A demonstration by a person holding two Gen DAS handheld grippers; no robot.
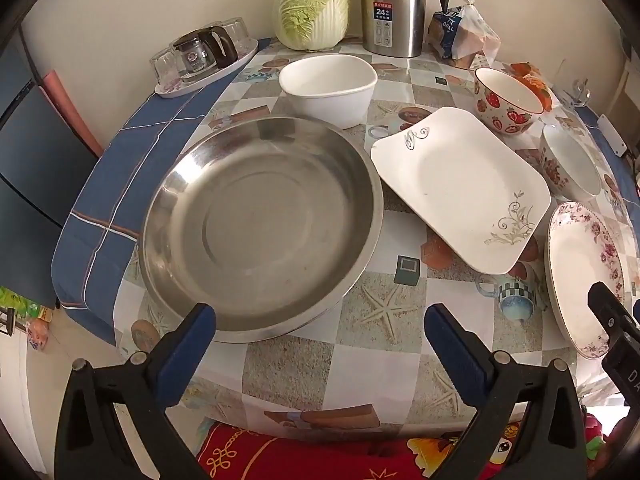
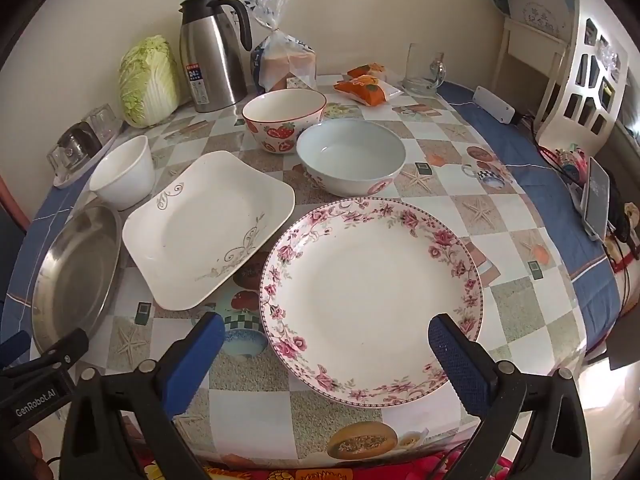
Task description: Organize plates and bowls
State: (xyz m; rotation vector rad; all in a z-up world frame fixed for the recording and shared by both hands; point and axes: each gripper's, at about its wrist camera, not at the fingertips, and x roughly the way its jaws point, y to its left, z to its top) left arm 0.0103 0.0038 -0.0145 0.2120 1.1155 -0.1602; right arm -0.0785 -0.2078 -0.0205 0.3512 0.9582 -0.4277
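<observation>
A wide steel dish (image 1: 260,224) lies at the table's left, just beyond my open left gripper (image 1: 320,326). To its right rests a white rectangular plate (image 1: 460,188), one edge leaning on the dish rim. A plain white bowl (image 1: 328,88) stands behind the dish. My right gripper (image 2: 326,338) hovers open over the near edge of a round floral plate (image 2: 372,296), nothing between its fingers. Behind that plate sit a pale bowl with flowers (image 2: 352,158) and a strawberry bowl (image 2: 284,120). The steel dish (image 2: 76,272) and rectangular plate (image 2: 208,228) also show at the left of the right wrist view.
Along the wall stand a cabbage (image 1: 312,4), a steel thermos jug (image 1: 394,8), a bread bag (image 2: 286,56) and a tray with a glass pot (image 1: 204,56). Orange snack packs (image 2: 366,88), a glass mug (image 2: 424,68), a phone (image 2: 598,200) and cables lie at the right.
</observation>
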